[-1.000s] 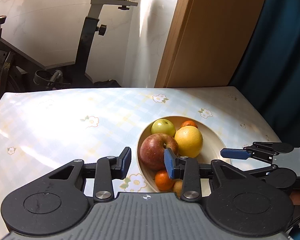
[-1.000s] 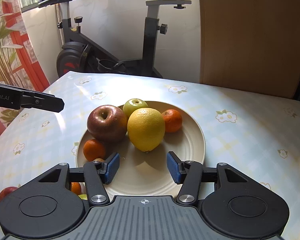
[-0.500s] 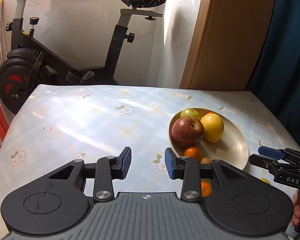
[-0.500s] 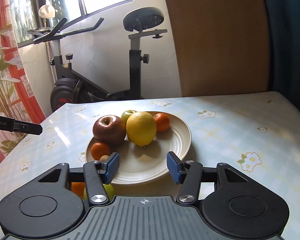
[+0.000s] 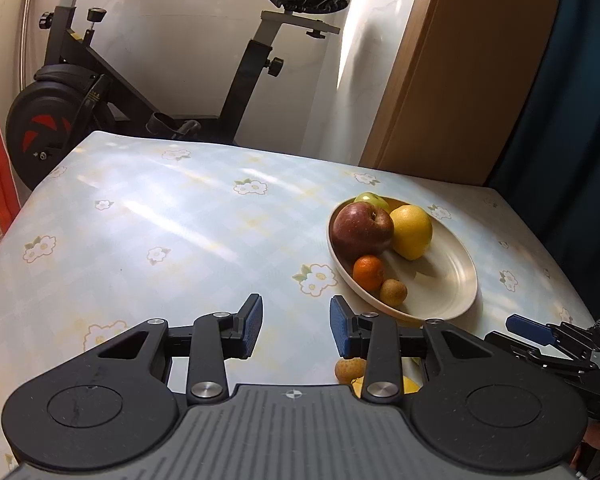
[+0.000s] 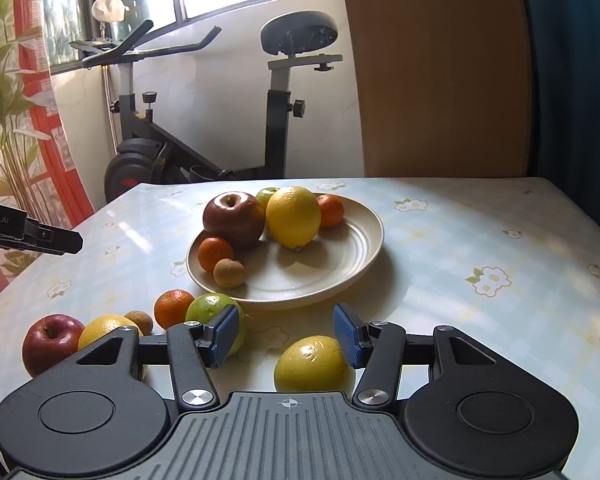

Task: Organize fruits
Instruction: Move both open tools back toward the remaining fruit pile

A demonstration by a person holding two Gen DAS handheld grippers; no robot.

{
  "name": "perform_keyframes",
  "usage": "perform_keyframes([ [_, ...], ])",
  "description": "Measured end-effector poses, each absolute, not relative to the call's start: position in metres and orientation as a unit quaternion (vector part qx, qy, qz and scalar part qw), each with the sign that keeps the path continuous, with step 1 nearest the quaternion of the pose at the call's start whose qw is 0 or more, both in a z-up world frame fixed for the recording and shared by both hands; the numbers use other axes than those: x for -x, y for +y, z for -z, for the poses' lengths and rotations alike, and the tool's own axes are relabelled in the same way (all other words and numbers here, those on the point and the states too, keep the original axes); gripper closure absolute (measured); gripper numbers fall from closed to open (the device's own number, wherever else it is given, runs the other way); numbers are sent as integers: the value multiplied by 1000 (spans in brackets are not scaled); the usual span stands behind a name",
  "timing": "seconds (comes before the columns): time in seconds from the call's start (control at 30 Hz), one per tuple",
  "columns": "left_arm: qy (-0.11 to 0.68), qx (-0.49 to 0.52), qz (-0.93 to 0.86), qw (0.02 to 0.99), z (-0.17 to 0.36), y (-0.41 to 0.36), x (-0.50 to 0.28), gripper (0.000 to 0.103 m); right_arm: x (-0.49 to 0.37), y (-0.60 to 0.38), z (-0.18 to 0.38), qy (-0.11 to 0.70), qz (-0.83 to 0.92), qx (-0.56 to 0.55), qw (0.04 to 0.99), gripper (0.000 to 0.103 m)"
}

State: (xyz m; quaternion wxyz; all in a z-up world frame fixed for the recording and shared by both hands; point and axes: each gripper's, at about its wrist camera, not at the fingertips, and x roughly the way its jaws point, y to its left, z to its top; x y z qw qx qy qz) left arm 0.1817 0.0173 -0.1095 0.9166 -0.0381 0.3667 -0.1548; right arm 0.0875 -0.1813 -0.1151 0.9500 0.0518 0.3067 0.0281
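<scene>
A cream plate (image 6: 352, 256) (image 5: 456, 276) holds a red apple (image 6: 233, 220), a yellow citrus (image 6: 293, 216), a green apple (image 6: 266, 196), two mandarins (image 6: 215, 254) and a small brown fruit (image 6: 229, 273). On the table near me lie a red apple (image 6: 50, 342), a yellow fruit (image 6: 100, 328), a small brown fruit (image 6: 140, 320), a mandarin (image 6: 173, 307), a green fruit (image 6: 208, 310) and a yellow citrus (image 6: 312, 364). My right gripper (image 6: 286, 338) is open and empty above the yellow citrus. My left gripper (image 5: 296, 326) is open and empty over the table, left of the plate.
The table has a pale blue flowered cloth (image 5: 160, 232). An exercise bike (image 6: 204, 120) stands behind it by the wall. A wooden panel (image 6: 440, 72) and a dark blue curtain (image 5: 572, 80) are at the back right. The table's right edge (image 5: 560, 268) is near the plate.
Both grippers have pulled back and away from the plate. The loose fruits on the near table have come into the right wrist view. Both stay open.
</scene>
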Motion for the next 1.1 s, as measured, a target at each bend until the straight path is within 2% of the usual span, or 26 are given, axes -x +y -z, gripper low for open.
perform_keyframes([
  [0.4, 373, 39, 147, 915, 115, 23, -164, 64, -85, -180, 118, 314, -3, -35, 949, 51],
  [0.67, 371, 41, 154, 915, 116, 22, -159, 64, -83, -200, 126, 330, 21, -69, 941, 51],
  [0.8, 374, 43, 158, 913, 117, 22, -158, 64, -82, -203, 128, 342, 6, -97, 935, 51],
  [0.9, 375, 45, 162, 911, 117, 23, -157, 64, -82, -200, 130, 356, -11, -101, 929, 56],
  [1.1, 383, 64, 168, 906, 118, 26, -158, 64, -74, -185, 129, 375, -36, -68, 924, 57],
])
